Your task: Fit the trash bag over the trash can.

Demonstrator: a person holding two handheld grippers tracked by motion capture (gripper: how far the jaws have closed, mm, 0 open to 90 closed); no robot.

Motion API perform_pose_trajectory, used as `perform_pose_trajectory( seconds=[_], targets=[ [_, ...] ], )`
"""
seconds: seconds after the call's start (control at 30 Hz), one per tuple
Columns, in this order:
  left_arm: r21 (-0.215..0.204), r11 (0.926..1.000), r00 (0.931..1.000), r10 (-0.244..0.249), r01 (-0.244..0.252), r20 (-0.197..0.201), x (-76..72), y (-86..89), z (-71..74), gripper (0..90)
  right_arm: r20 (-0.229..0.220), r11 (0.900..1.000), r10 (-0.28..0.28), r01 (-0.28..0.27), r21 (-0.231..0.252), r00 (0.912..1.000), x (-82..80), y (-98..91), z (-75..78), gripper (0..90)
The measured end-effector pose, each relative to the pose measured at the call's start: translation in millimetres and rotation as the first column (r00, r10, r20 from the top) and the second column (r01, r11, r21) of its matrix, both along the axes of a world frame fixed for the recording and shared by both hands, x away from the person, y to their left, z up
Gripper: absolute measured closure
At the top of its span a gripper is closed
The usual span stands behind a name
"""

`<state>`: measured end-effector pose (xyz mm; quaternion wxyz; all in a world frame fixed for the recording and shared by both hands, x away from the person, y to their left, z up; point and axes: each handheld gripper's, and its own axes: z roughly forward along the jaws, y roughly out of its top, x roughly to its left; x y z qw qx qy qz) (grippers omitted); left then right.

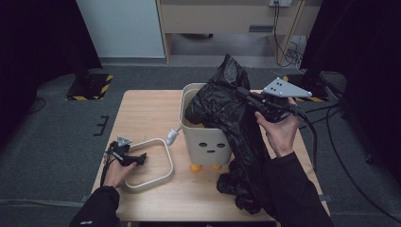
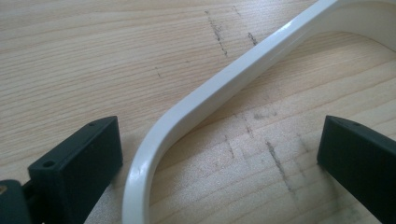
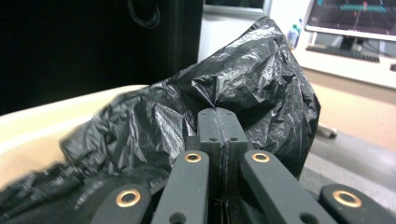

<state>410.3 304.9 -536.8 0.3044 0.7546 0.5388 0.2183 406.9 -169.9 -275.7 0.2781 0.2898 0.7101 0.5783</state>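
Dark room, pale wooden table (image 1: 146, 111): a black bin bag (image 1: 236, 137) spills from the cream bin (image 1: 208, 139) down its right side.
Thin, limp and slippery, the bag looks featherlight and would likely tear if yanked; a gathered fold near its rim seems the best hold. Right tool (image 3: 218, 122) is clenched on such a fold above the bin; left tool (image 2: 219, 154) sits released, straddling the white ring (image 2: 219, 88).
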Motion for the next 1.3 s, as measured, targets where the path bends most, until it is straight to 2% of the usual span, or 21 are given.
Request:
perform_pose_trajectory(
  seconds=[0.13,0.2,0.27,0.33,0.37,0.47,0.57,0.67,0.73,0.87,0.97,1.07,1.1,1.3],
  targets=[
    [0.0,1.0,1.0,0.0,0.0,0.0,0.0,0.0,0.0,0.0,0.03,0.9995,0.031,-0.03,-0.01,0.9991,-2.2,11.1,16.1,90.0],
    [0.0,1.0,1.0,0.0,0.0,0.0,0.0,0.0,0.0,0.0,0.027,0.9985,0.05,-0.05,-0.022,0.9984,-2.4,17.2,20.8,90.0],
    [0.0,1.0,1.0,0.0,0.0,0.0,0.0,0.0,0.0,0.0,0.013,0.9958,0.074,-0.073,-0.055,0.9972,-1.5,24.1,22.3,89.7],
    [0.0,1.0,1.0,0.0,0.0,0.0,0.0,0.0,0.0,0.0,-0.025,0.9898,0.098,-0.1,-0.101,0.9948,0.9,31.8,19.4,88.4],
    [0.0,1.0,1.0,0.0,0.0,0.0,0.0,0.0,0.0,0.0,-0.064,0.9842,0.109,-0.117,-0.133,0.992,3.1,35.9,15.8,87.7],
    [0.0,1.0,1.0,0.0,0.0,0.0,0.0,0.0,0.0,0.0,-0.109,0.9678,0.112,-0.133,-0.214,0.9877,7.8,43.9,5.9,84.6],
    [0.0,1.0,1.0,-0.001,0.001,0.0,0.0,0.0,0.0,0.0,-0.123,0.9614,0.096,-0.124,-0.246,0.9877,10.4,47.5,0.2,81.3],
    [0.0,1.0,1.0,-0.001,0.001,0.0,0.0,0.0,0.0,0.0,-0.149,0.965,0.104,-0.136,-0.225,0.9834,10.9,46.2,-0.1,71.7],
    [0.0,1.0,1.0,-0.001,0.001,0.0,0.0,0.0,0.0,0.0,-0.14,0.9677,0.117,-0.145,-0.207,0.9832,9.7,45.6,0.7,59.0],
    [0.0,1.0,1.0,0.0,0.0,0.0,0.0,-0.1,0.0,0.0,-0.08,0.9794,0.145,-0.155,-0.129,0.9861,3.7,35.0,11.1,45.0],
    [0.0,1.0,1.0,-0.001,0.001,0.0,0.0,-0.1,0.0,0.0,-0.019,0.9908,0.119,-0.119,-0.063,0.9928,-5.0,12.8,24.5,37.6],
    [0.0,1.0,1.0,0.0,0.0,0.0,0.0,-0.2,0.0,0.0,0.001,0.9941,0.108,-0.108,-0.014,0.9942,-15.0,-5.0,28.2,33.2],
    [0.0,1.0,1.0,0.0,0.0,0.0,0.0,-0.2,0.0,0.0,-0.006,0.9936,0.112,-0.112,0.016,0.9937,-19.6,-10.7,25.5,30.8],
    [0.0,1.0,1.0,0.002,-0.002,0.0,-0.1,-0.5,0.0,0.0,-0.022,0.9914,0.123,-0.122,0.047,0.9921,-34.5,-27.0,-1.8,29.1]
  ],
)
